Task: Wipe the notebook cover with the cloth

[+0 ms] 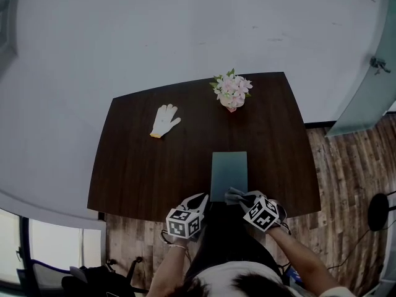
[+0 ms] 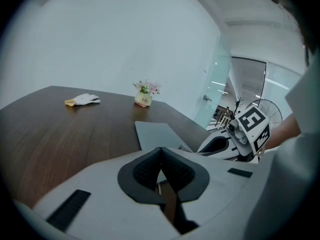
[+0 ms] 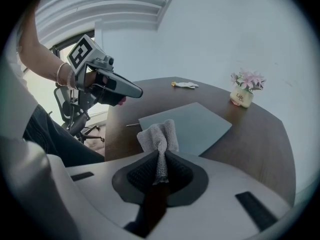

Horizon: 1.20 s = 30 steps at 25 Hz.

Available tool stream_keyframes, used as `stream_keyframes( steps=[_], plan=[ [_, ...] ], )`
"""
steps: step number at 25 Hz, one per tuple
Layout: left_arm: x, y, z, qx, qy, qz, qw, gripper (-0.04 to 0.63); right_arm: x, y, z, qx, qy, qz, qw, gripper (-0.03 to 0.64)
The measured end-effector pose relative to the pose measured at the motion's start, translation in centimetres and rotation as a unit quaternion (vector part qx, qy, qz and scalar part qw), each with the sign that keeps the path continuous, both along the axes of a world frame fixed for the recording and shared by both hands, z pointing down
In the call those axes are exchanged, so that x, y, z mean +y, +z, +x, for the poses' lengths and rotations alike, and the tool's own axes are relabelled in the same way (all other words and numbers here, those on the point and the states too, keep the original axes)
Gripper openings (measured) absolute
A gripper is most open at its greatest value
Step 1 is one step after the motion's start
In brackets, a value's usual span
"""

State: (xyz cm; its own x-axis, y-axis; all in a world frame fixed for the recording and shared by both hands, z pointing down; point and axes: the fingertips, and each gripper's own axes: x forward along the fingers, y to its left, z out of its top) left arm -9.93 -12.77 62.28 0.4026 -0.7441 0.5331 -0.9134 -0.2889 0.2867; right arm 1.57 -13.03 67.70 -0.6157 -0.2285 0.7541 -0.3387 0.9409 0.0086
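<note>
Notebook lies flat on the near side of the dark table, short edge toward me, grey cover facing up and bare. That suits the job, since the whole surface is open to a stroke and sits within easy reach of both tools.

My right gripper has its jaws pinching the cloth. A narrow waist of the fabric is squeezed between the pads and a loose grey tuft stands out beyond the tips. I think it is held this way so that the soft bunch, not the hard jaw tips, meets the cover. The tuft hangs over the notebook's near end. I cannot tell whether it is touching the cover or is just above it.

My left gripper has its jaws pressed together with nothing between them. It hovers off the notebook's near left corner, raised above the table edge and apart from the cover. I judge it is parked there to stay out of the wiping path while being close enough to pin the notebook if it slides.

A white glove and a small pot of flowers sit at the far side of the table, well apart from the notebook, so they should not get in the way.

As I read it, the wipe is at its near-end start, with the length of the cover ahead of the cloth.
</note>
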Motion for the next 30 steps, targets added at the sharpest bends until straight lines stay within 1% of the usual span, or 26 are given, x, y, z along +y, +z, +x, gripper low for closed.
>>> stream_keyframes(
  steps=[5,10,13,16,19,21,25,30],
  plan=[
    [-0.9,-1.7,0.4,-0.004,-0.003,0.024,0.9997,0.017,-0.3,0.0,1.4,-0.006,0.027,-0.003,1.000,0.041],
    [-1.8,-2.9,0.5,-0.009,-0.010,0.036,0.9993,0.017,-0.9,0.2,3.2,-0.004,0.067,-0.002,0.998,0.041],
    [-2.0,-3.7,0.6,-0.009,-0.008,0.045,0.9989,0.017,-1.5,-0.1,4.5,-0.009,0.100,0.002,0.995,0.041],
    [-2.1,-4.7,1.0,-0.010,-0.006,0.060,0.9981,0.017,-2.5,-1.3,6.0,-0.033,0.152,0.013,0.988,0.041],
    [-2.2,-6.4,1.2,-0.009,-0.005,0.084,0.9964,0.017,-3.3,-3.5,6.7,-0.071,0.189,0.039,0.979,0.041],
    [-2.2,-7.8,1.5,-0.009,0.000,0.102,0.9947,0.017,-3.6,-5.2,6.9,-0.090,0.203,0.060,0.973,0.041],
    [-1.5,-10.3,1.7,-0.012,0.010,0.134,0.9908,0.017,-3.2,-8.5,6.4,-0.125,0.225,0.080,0.963,0.040],
    [0.7,-12.6,1.3,-0.015,0.017,0.156,0.9876,0.017,-1.5,-12.2,5.2,-0.162,0.245,0.110,0.949,0.038]
  ],
)
